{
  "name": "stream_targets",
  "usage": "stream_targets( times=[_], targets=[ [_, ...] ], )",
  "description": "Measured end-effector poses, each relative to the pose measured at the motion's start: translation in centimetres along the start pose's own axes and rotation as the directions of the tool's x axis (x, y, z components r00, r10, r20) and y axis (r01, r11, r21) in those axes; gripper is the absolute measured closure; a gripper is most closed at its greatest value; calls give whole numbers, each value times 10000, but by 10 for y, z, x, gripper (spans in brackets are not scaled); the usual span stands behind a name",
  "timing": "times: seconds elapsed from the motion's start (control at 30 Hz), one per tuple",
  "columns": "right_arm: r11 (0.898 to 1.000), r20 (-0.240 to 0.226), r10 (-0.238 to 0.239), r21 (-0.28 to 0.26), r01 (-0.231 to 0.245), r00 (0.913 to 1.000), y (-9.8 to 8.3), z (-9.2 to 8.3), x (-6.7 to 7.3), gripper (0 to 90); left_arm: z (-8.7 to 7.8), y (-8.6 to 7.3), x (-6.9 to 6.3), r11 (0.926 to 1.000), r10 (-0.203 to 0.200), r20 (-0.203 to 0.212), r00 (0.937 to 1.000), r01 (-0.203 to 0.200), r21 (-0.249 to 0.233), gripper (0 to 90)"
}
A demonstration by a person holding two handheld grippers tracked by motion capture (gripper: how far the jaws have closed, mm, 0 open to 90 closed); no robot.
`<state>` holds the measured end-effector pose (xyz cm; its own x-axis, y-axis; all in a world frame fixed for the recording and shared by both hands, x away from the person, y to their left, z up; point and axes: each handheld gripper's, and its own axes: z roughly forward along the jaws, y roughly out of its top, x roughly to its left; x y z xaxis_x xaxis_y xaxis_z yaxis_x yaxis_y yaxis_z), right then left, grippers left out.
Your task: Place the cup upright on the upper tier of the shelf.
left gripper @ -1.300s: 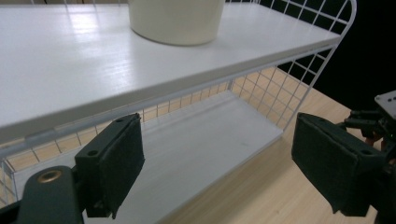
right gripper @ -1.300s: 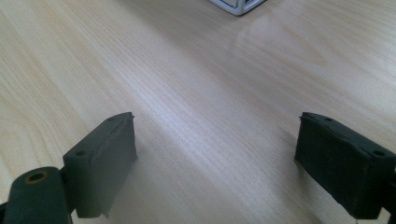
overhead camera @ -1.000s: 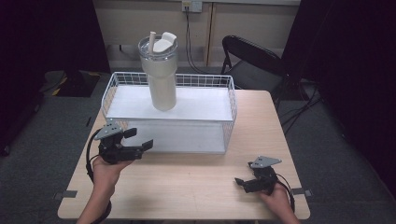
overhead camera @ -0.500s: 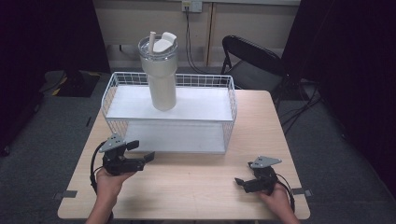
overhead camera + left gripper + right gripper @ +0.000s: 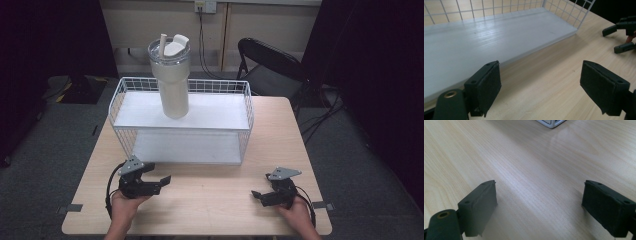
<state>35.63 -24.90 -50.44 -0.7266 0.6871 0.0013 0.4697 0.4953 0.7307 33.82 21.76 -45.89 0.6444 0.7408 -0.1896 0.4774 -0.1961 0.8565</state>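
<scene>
L tongs (image 5: 161, 184) sit at 7 o'clock in the high view, low over the wooden surface (image 5: 210, 200) just in front of the wire rack (image 5: 246, 107). What's changed: a sec ago the L hand was higher, up by the rack's front L corner at about mid height. Now it has dropped and pulled back toward the person. Pads are spread wide w/ nothing between them. The left gripper view shows bare wood in the gap and the rack's lower white shelf (image 5: 486, 37) at 11 o'clock, close by.

The cream tumbler (image 5: 172, 85), w/ lid and straw, stands upright on the rack's upper white shelf at 12 o'clock, L of the shelf's centre. It's well apart from both tongs, untouched, and in the same spot as in the earlier frames.

R tongs (image 5: 260, 186) are at 5 o'clock, near the surface's front R edge and level w/ the L pair. They haven't shifted over the last sec. Pads are spread too, and the right gripper view shows plain wood between them and a rack corner at 12 o'clock.

A black folding chair (image 5: 270, 60) stands behind the surface at 1 o'clock.

My read: w/ the tumbler parked on the upper shelf and both hands low, empty and back near the person, the L hand looks to be retreating to rest. The placement seems done, or the next grab hasn't begun.
</scene>
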Motion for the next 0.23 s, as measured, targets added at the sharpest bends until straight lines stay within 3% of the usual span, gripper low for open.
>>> stream_targets(
  times=[0.23],
  targets=[
    [10000,-2,-2,-2,2,10000,0,0,0,117,5,-11,-3,9973,202,-127,9997,-192,712,164]
  ],
)
